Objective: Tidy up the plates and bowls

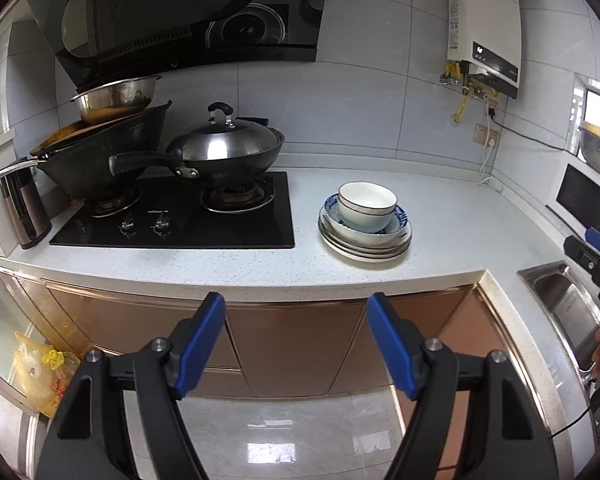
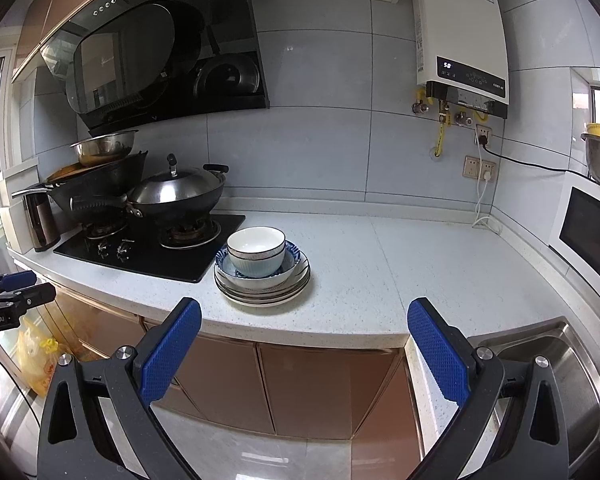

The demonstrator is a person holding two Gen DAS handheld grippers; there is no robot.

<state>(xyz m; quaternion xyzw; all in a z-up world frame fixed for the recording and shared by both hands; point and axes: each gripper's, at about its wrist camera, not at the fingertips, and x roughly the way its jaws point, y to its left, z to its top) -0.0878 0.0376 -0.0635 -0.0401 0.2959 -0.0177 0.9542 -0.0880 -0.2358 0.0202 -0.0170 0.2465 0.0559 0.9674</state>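
Facing the countertop (image 1: pixel 440 236) from off its near edge, both grippers hang over the floor, clear of everything. Left gripper (image 1: pixel 296 344): fingers apart, nothing between them. Right gripper (image 2: pixel 304 354): fingers wide apart, also empty.

Stack of plates (image 1: pixel 366 246) sits on the counter just right of the black gas stove (image 1: pixel 220 220), near the front edge; a blue-patterned bowl (image 1: pixel 400 216) rests on the plates, white bowls (image 1: pixel 366 206) nested inside it.

Left view only: the right gripper's tip at far right, over the sink (image 1: pixel 560 300). Right view only: the left gripper's tip at far left, and the microwave front (image 2: pixel 588 236) shown more fully.

Around: lidded wok (image 1: pixel 228 152) on the right burner, second wok with steel basin (image 1: pixel 116 98) on the left burner, water heater (image 2: pixel 460 40) on the wall, yellow bag (image 1: pixel 40 372) on the floor at left. Nothing stands between grippers and stack.
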